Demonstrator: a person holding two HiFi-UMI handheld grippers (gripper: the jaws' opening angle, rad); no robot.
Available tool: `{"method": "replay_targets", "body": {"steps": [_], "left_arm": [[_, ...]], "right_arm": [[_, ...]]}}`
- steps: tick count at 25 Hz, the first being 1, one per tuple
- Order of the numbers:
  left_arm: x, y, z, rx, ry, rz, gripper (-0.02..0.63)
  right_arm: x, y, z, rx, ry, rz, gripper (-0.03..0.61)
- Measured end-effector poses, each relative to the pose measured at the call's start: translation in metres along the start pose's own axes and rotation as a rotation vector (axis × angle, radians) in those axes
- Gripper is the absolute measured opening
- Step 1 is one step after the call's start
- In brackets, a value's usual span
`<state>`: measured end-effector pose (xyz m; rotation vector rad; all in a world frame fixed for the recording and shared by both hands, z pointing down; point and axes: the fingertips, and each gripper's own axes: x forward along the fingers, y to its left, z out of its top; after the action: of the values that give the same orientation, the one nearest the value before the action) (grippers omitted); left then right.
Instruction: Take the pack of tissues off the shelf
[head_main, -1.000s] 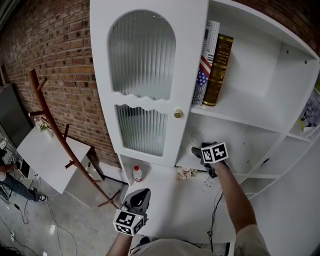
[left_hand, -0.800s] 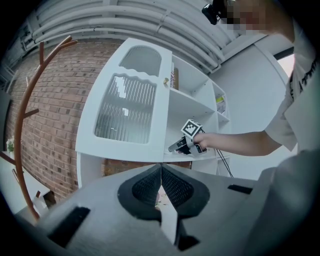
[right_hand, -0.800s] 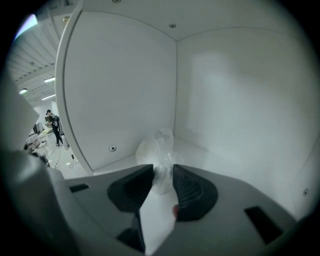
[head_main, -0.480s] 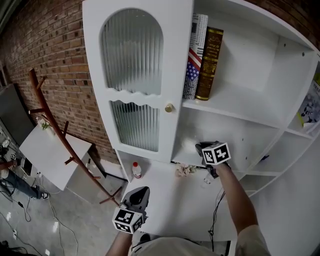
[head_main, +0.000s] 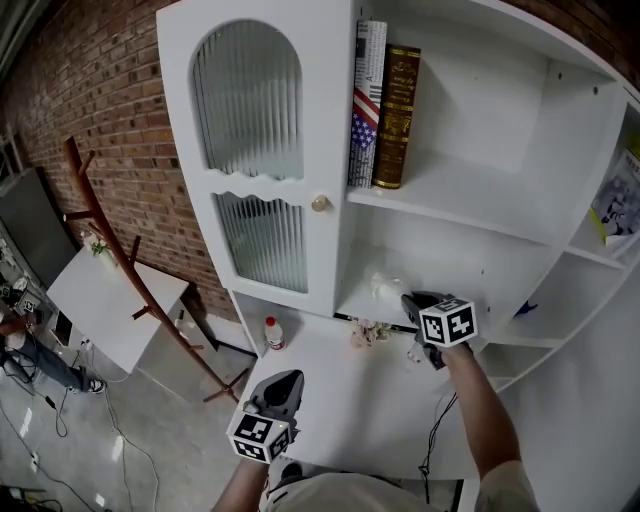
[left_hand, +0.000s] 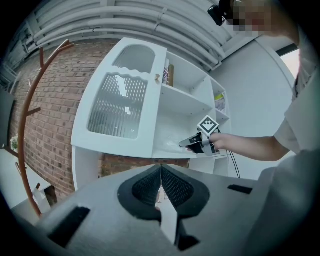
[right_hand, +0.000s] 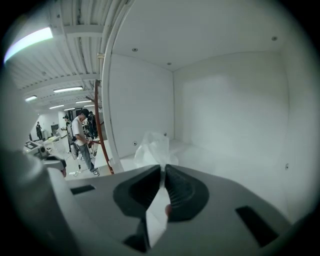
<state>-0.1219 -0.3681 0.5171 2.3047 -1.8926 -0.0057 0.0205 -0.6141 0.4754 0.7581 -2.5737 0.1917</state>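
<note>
right gripper (right_hand: 163, 169) pinches what seems the pack of tissues (right_hand: 154, 147), not yet off the shelf (right_hand: 220, 162); left gripper (left_hand: 160, 174) near, closed, empty.

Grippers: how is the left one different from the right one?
The right gripper reaches into the shelf; the left gripper hangs low, outside it. The right one's jaws are closing on the tissues; the left one's are shut on nothing. Both carry marker cubes.
</note>
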Motion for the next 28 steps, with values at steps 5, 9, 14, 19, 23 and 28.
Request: {"method": "replay_targets", "body": {"steps": [5, 9, 14, 19, 23, 28], "left_arm": [[0.002, -0.019, -0.007, -0.004, 0.011, 0.006, 0.026], [0.003, -0.034, -0.012, 0.004, 0.019, 0.013, 0.026], [0.0, -0.046, -0.021, 0.002, 0.038, 0.023, 0.026], [-0.004, -0.046, -0.03, 0.002, 0.024, 0.03, 0.026], [-0.009, -0.042, -0.03, 0.005, 0.006, 0.02, 0.026], [-0.016, -0.042, -0.018, 0.028, 0.002, -0.024, 0.026]], "right_arm": [[-0.026, 0.008, -0.009, -0.017, -0.038, 0.02, 0.04], [-0.043, 0.01, -0.02, -0.03, -0.049, 0.027, 0.04], [-0.058, 0.019, -0.042, -0.046, -0.045, 0.032, 0.04], [-0.072, 0.024, -0.061, -0.023, -0.056, 0.02, 0.04], [-0.087, 0.034, -0.073, -0.001, -0.065, -0.001, 0.04], [-0.107, 0.043, -0.081, 0.039, -0.095, -0.066, 0.04]]}}
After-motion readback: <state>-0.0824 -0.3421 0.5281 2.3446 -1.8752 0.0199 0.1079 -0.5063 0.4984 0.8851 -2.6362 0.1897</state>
